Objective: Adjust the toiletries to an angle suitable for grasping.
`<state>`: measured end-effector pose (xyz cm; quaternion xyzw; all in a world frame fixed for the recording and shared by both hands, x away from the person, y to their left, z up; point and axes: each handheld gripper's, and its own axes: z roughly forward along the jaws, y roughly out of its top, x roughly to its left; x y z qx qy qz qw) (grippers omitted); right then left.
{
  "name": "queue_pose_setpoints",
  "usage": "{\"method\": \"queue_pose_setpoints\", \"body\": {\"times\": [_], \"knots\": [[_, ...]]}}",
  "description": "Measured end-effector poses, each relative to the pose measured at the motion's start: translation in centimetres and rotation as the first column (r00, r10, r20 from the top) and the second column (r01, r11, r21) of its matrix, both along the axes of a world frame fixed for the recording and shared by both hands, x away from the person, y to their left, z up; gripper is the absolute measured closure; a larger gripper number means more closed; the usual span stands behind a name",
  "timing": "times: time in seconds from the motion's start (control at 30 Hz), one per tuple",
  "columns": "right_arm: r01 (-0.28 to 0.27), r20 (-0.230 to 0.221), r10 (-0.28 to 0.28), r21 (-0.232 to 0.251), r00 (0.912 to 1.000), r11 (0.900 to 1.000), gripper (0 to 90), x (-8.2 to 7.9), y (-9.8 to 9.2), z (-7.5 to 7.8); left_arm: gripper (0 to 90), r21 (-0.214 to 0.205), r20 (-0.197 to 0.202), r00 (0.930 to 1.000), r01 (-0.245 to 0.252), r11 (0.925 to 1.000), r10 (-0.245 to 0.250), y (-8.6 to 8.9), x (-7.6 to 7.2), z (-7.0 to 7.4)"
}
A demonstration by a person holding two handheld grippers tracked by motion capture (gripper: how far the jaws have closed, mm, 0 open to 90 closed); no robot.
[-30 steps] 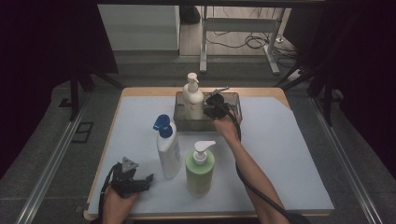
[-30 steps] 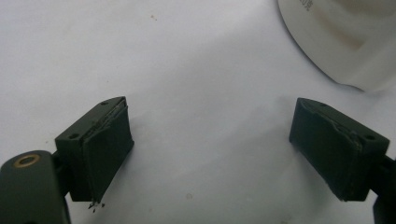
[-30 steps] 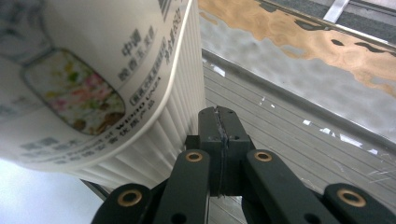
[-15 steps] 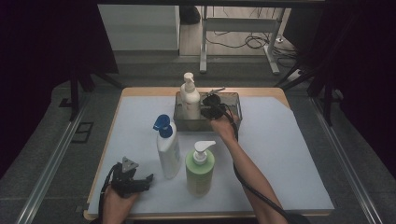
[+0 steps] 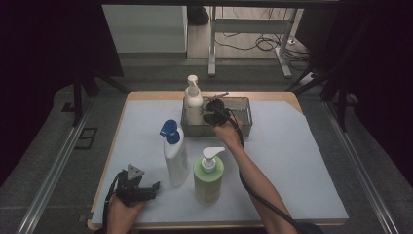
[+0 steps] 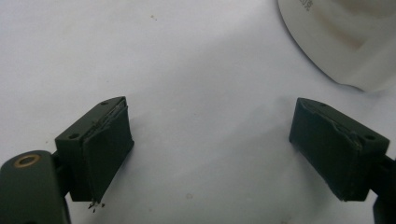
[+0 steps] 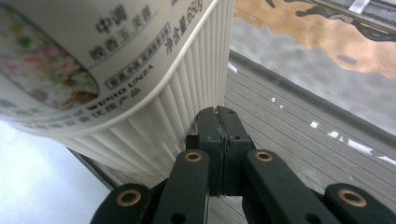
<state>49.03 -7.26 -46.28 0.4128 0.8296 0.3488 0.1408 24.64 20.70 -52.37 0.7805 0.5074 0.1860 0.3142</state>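
Observation:
A white pump bottle (image 5: 193,104) stands in the left end of a grey basket (image 5: 242,105) at the back of the table. My right gripper (image 5: 211,109) reaches into the basket just right of that bottle. In the right gripper view its jaws are shut with nothing between them (image 7: 217,113), and their tips lie against the ribbed side of the white pump bottle (image 7: 140,93). My left gripper (image 5: 152,188) rests at the front left on the pale mat, open (image 6: 210,140) and empty. The base of the blue-capped bottle (image 6: 345,42) lies beyond its jaws.
A white bottle with a blue cap (image 5: 175,156) and a green pump bottle (image 5: 208,178) stand side by side at the front middle of the mat (image 5: 297,161). The basket's grey floor (image 7: 299,130) stretches right of the right gripper's jaws. Dark floor surrounds the table.
The right gripper has shifted a little to the left inside the basket, and the white pump bottle has moved left with it. The left gripper has stayed put.

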Motion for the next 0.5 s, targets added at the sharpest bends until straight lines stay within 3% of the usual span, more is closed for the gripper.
{"method": "queue_pose_setpoints", "body": {"times": [0.5], "knots": [[-0.019, -0.009, 0.019, 0.012, 0.9998, 0.9997, 89.4, -0.18, 1.07, -0.04, 12.6, 0.0, 0.0, 1.0, 0.0, 1.0, 0.0, 0.01, 0.0, 0.0]]}}
